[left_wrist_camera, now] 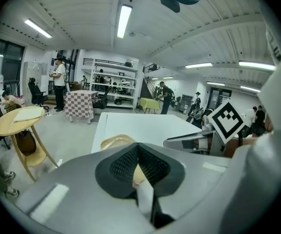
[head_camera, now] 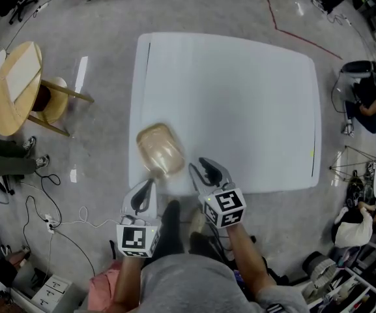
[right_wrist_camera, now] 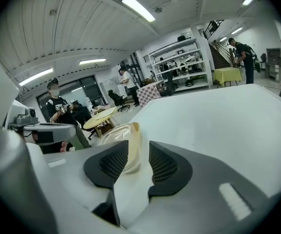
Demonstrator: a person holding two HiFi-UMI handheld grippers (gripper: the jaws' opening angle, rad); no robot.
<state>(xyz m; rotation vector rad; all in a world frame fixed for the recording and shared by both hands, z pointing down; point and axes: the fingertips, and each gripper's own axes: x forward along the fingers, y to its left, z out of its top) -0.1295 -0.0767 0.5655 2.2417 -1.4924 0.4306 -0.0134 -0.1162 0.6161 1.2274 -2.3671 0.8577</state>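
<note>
The left gripper (head_camera: 148, 184) is sitting at the near left edge of the white table (head_camera: 240, 103). In the left gripper view its jaws are meeting at the tips, and a strip of tan material is showing between the pads. It is therefore clamping the near end of the tan plastic container (head_camera: 160, 150). The container is translucent and is resting on the table close to the near left corner, with its narrow end pointing toward the left gripper.

The right gripper (head_camera: 204, 169) is hanging over the near table edge, just beside the container on its right and not touching it. Its jaws are standing apart, nothing is lying between the pads, and the container is showing through the gap beyond them.

A round wooden table (head_camera: 12, 87) is standing on the grey floor (head_camera: 96, 38), well apart to the left.
</note>
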